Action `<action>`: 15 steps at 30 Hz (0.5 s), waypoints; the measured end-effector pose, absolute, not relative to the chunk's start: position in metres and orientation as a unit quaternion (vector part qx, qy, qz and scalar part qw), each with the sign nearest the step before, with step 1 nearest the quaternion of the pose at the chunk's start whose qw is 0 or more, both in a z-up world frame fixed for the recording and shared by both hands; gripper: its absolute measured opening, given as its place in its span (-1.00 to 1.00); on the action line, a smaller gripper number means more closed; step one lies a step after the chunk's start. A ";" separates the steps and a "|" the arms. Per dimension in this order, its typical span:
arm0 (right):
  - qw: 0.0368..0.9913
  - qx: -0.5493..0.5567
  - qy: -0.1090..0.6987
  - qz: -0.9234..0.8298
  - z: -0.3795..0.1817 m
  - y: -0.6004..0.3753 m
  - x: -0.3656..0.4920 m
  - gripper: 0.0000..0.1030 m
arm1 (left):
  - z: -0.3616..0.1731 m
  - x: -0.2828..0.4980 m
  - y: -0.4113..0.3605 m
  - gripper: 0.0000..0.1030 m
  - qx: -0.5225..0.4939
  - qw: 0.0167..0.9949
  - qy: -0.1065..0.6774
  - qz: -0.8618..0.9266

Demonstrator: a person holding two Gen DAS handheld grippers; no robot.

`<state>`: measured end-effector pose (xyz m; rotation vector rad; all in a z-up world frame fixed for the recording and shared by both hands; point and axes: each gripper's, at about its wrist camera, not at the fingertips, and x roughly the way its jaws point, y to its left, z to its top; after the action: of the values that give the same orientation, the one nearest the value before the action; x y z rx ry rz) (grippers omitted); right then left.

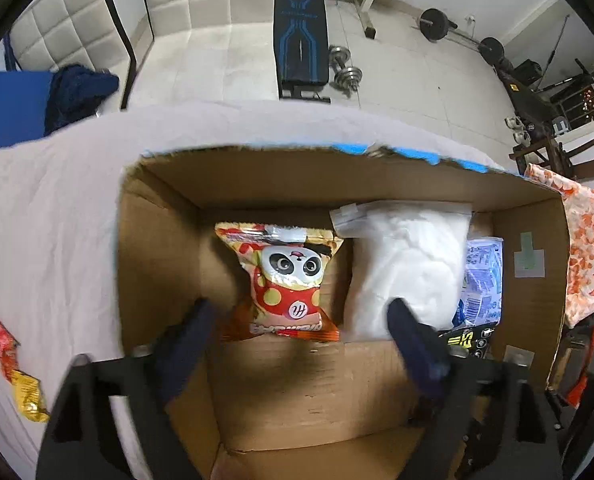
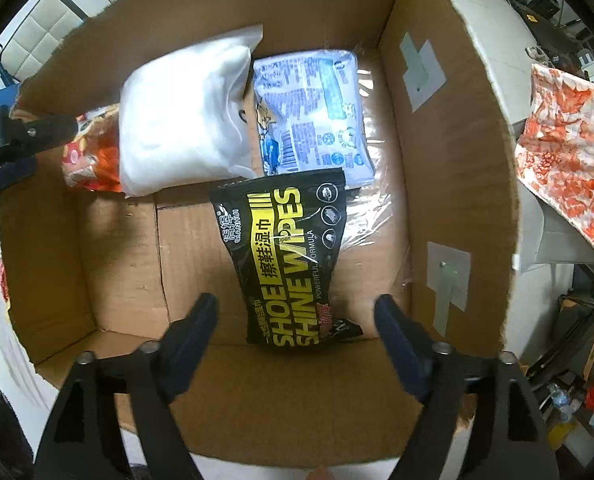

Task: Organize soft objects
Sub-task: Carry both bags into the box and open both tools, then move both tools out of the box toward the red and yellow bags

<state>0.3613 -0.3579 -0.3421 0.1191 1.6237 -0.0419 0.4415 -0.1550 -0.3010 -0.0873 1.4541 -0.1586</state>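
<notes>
A cardboard box (image 1: 233, 176) sits on a white cloth. Inside lie a red panda snack bag (image 1: 287, 280), a white soft pack (image 1: 409, 264), a blue-printed pack (image 1: 483, 280) and a black shoe wipes pack (image 2: 289, 256). My left gripper (image 1: 301, 312) is open and empty above the box, over the near end of the snack bag. My right gripper (image 2: 297, 312) is open and empty above the wipes pack. The box (image 2: 449, 160), white pack (image 2: 181, 120), blue pack (image 2: 313, 112) and snack bag (image 2: 93, 152) show in the right wrist view too. The left gripper shows at that view's left edge (image 2: 21, 136).
A red and yellow snack wrapper (image 1: 17, 372) lies on the cloth left of the box. An orange-patterned cloth (image 1: 589, 248) hangs right of the box, seen also in the right wrist view (image 2: 569, 152). White chairs, a weight bench and dumbbells stand beyond the table.
</notes>
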 end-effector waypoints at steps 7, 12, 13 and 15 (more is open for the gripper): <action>0.720 0.029 0.693 -0.025 -0.310 -0.349 0.350 0.94 | -0.265 0.415 -0.156 0.84 -0.018 0.768 0.636 -0.072; 0.742 0.027 0.670 -0.017 -0.281 -0.338 0.332 0.94 | -0.236 0.377 -0.156 0.84 -0.007 0.789 0.610 -0.068; 0.746 0.026 0.665 -0.017 -0.275 -0.337 0.328 0.94 | -0.231 0.370 -0.156 0.84 -0.006 0.792 0.607 -0.069; 0.755 0.030 0.655 -0.014 -0.257 -0.339 0.317 0.94 | -0.220 0.352 -0.155 0.84 -0.004 0.797 0.599 -0.072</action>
<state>0.3165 -0.3393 -0.2572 0.0646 1.4277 -0.0302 0.3522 -0.1546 -0.2196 -0.0091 1.2869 -0.1539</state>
